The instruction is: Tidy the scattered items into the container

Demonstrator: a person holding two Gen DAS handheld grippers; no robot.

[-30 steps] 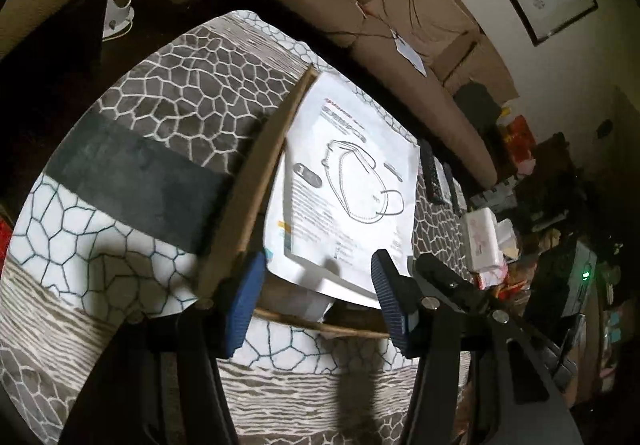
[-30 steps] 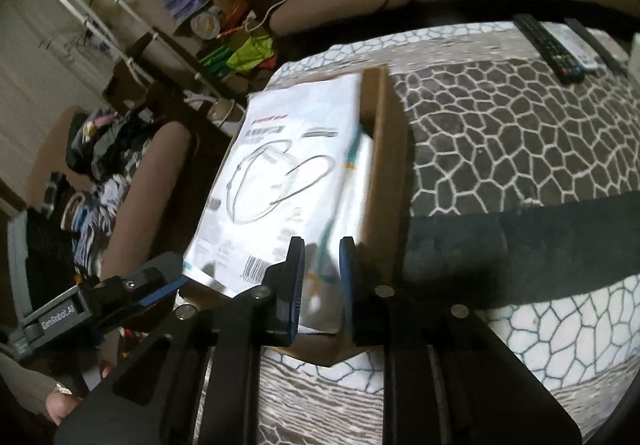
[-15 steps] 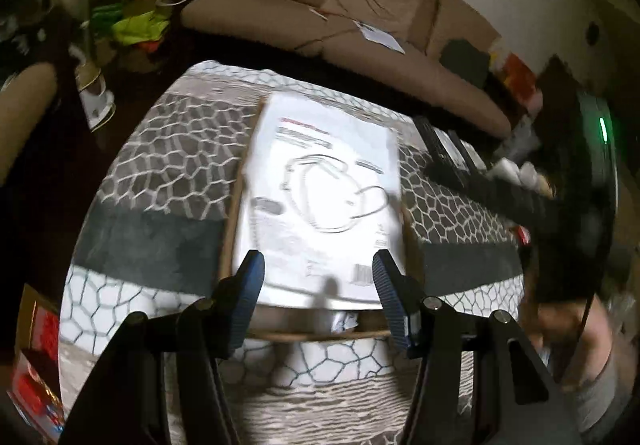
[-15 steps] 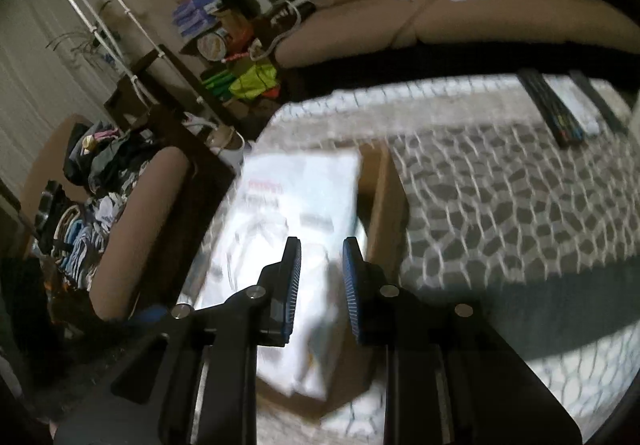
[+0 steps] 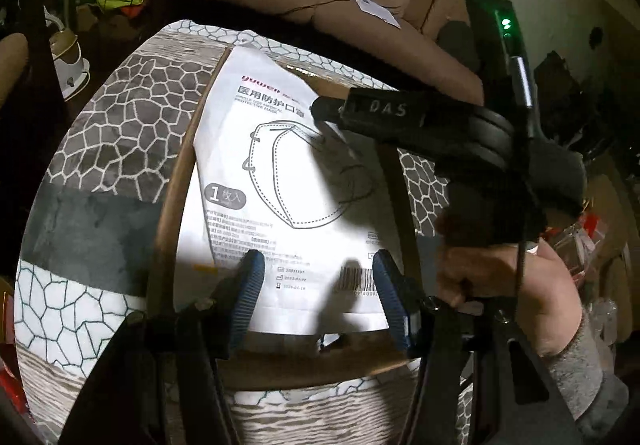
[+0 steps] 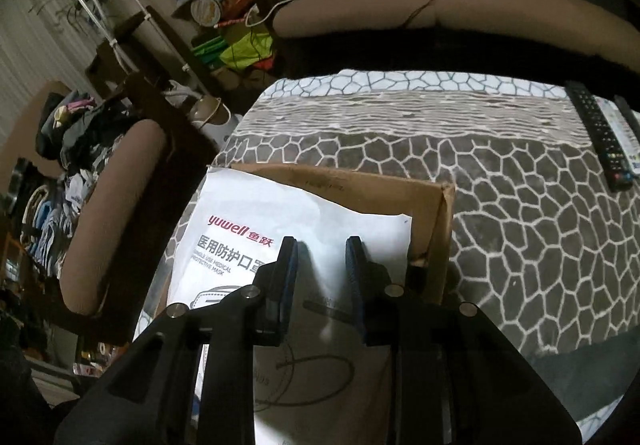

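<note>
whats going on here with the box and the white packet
A person is tidying with a hand-held gripper in each hand. A white mask packet lies on top of the cardboard box on the patterned table cover. The left hand-held gripper and right hand-held gripper hover over it, open, gripping nothing.

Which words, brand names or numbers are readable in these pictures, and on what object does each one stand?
"yuwell 鱼跃": red brand on the white mask packet.
"医用防护口罩": black heading on the packet.
"SINGLE USE MEDICAL PROTECTIVE MASK": small line under the heading.
"1 枚入": grey oval on the packet.
"DAS": on the right gripper's body.
Fine print, dates and barcode digits on the packet: too small to read.
</note>
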